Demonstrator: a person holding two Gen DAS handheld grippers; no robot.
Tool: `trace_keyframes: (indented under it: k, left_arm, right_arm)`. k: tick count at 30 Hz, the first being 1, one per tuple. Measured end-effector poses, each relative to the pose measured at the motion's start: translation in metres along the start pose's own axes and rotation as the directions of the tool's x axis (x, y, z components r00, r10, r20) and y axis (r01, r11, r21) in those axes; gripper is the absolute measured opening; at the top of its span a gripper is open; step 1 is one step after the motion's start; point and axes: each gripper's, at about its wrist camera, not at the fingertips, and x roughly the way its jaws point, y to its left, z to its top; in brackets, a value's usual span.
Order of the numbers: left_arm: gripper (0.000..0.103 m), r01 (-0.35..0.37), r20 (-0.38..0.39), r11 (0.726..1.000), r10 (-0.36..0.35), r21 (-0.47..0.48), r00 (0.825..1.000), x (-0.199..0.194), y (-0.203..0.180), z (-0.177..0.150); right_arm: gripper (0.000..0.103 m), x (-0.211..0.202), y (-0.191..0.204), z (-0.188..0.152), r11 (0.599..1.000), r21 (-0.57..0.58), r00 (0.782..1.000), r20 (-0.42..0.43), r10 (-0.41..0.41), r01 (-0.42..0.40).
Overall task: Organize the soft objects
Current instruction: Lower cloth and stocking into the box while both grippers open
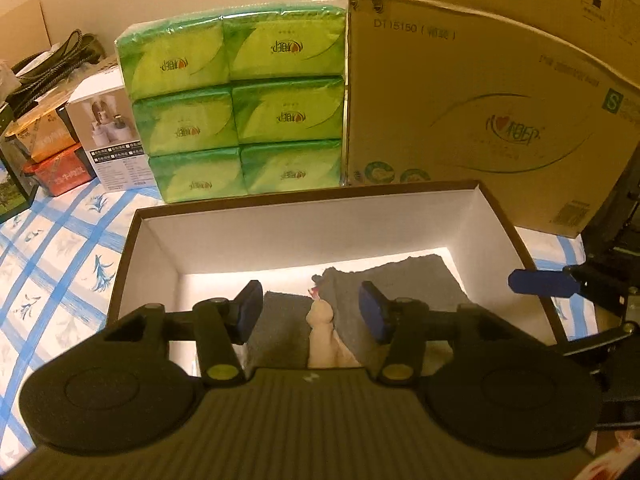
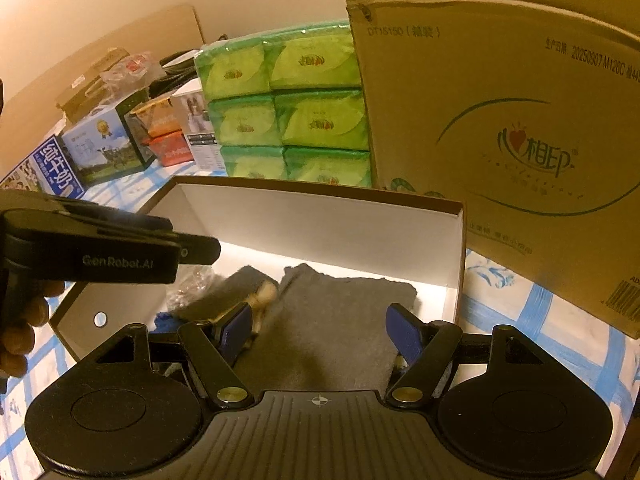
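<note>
An open brown box with white inner walls (image 1: 304, 228) (image 2: 332, 224) stands on the table. Inside lie a folded grey cloth (image 1: 404, 284) (image 2: 340, 320), a darker grey cloth (image 1: 280, 320) (image 2: 224, 292) and a small cream plush toy (image 1: 322, 332) (image 2: 266, 294) between them. My left gripper (image 1: 312, 312) is open and empty, hovering over the box above the toy. My right gripper (image 2: 324, 332) is open and empty over the grey cloth. The right gripper's blue fingertip (image 1: 540, 282) shows at the box's right rim in the left wrist view; the left gripper's body (image 2: 100, 248) shows at left in the right wrist view.
A pack of green tissue packets (image 1: 240, 108) (image 2: 288, 104) and a large cardboard carton (image 1: 480, 112) (image 2: 500, 140) stand right behind the box. Smaller boxes (image 1: 100, 136) (image 2: 104, 148) and cables crowd the far left. The tablecloth (image 1: 60, 248) is blue-checked.
</note>
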Motion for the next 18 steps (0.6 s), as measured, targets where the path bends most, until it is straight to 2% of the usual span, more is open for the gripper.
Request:
trace_keyframes:
  k: [9, 15, 18]
  left_arm:
    - [0.051, 0.023, 0.008, 1.000, -0.023, -0.015, 1.000, -0.029, 0.012, -0.021]
    - [0.051, -0.024, 0.050, 1.000, 0.023, 0.016, 0.998, -0.075, 0.015, -0.053]
    - [0.052, -0.031, 0.070, 0.999, 0.032, -0.007, 0.997, -0.104, 0.018, -0.072]
  right_arm:
    - [0.074, -0.017, 0.006, -0.015, 1.000, -0.014, 1.000, 0.001, 0.002, -0.002]
    - [0.076, -0.052, 0.014, -0.034, 1.000, -0.008, 0.999, 0.039, 0.011, -0.010]
    - [0.077, -0.076, 0.022, -0.045, 1.000, 0.003, 0.997, 0.077, 0.011, -0.011]
